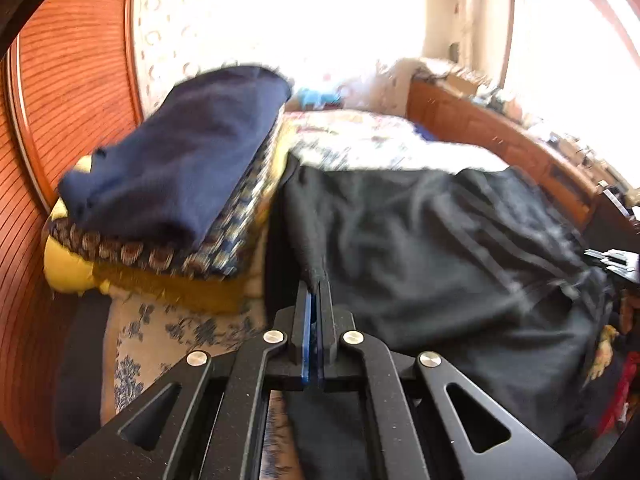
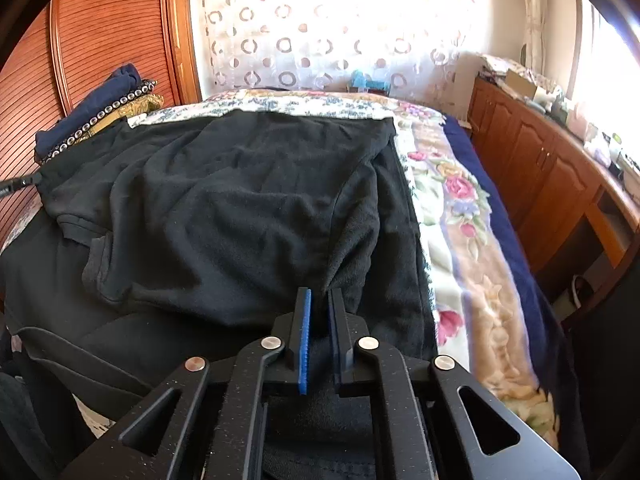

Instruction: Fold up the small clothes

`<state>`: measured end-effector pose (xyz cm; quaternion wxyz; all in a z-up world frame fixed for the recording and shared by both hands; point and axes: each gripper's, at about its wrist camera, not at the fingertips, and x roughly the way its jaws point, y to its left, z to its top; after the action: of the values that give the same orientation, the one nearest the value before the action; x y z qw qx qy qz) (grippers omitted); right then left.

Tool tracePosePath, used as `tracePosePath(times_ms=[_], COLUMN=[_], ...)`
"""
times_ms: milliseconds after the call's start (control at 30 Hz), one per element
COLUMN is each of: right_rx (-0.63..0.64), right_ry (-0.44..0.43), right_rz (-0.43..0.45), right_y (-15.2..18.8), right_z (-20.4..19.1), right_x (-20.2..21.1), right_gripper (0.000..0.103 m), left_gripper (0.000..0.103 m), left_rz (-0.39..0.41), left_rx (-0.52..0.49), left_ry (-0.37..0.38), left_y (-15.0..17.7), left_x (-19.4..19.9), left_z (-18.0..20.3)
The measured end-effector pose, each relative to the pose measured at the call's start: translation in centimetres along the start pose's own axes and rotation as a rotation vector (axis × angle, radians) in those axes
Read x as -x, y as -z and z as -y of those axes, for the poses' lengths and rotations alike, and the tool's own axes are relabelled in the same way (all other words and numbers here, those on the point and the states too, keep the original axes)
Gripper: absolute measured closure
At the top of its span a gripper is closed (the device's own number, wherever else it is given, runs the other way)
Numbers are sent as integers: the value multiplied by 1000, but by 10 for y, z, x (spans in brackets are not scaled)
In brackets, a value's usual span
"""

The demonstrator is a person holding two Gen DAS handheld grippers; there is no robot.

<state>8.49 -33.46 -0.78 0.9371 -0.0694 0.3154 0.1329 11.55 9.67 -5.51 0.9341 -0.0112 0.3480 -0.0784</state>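
Black garment lies spread and rumpled across the flowered bedspread. Left gripper has its pads pressed together on a pinch of the cloth's near edge. Right gripper holds another fold of it between fingers set a little apart. Folded navy cloth tops a stack beside the garment, against the wooden wall.
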Motion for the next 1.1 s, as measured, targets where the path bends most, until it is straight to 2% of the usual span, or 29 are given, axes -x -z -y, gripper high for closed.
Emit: tracePosePath(times_ms=[133,333,667,767,833,900,967,1100], right_rx=[-17,-22,-44,-57,-78,-92,-84,-57], right_ry=[5,-1,-2,9,14,6,42,59], right_rz=[65,143,270,305,314,271,216,112], right_y=[-4,-10,-11,-7,-2,5,15,35], right_z=[3,5,13,17,21,24,22,8], right_x=[15,42,108,130,138,129,112,80], right_gripper=[97,98,98,98,98,98,98,98], left_gripper=[100,100,101,101,101,101,100,100], left_rz=[65,134,172,144,107,44,-19,-105], left_rx=[-5,14,82,90,89,100,100,128], left_ry=[61,104,149,142,108,89,54,30], left_y=[-16,-22,-14,-1,12,29,49,78], left_x=[29,63,103,105,98,83,67,48], left_z=[16,21,3,2,0,-5,-6,-14])
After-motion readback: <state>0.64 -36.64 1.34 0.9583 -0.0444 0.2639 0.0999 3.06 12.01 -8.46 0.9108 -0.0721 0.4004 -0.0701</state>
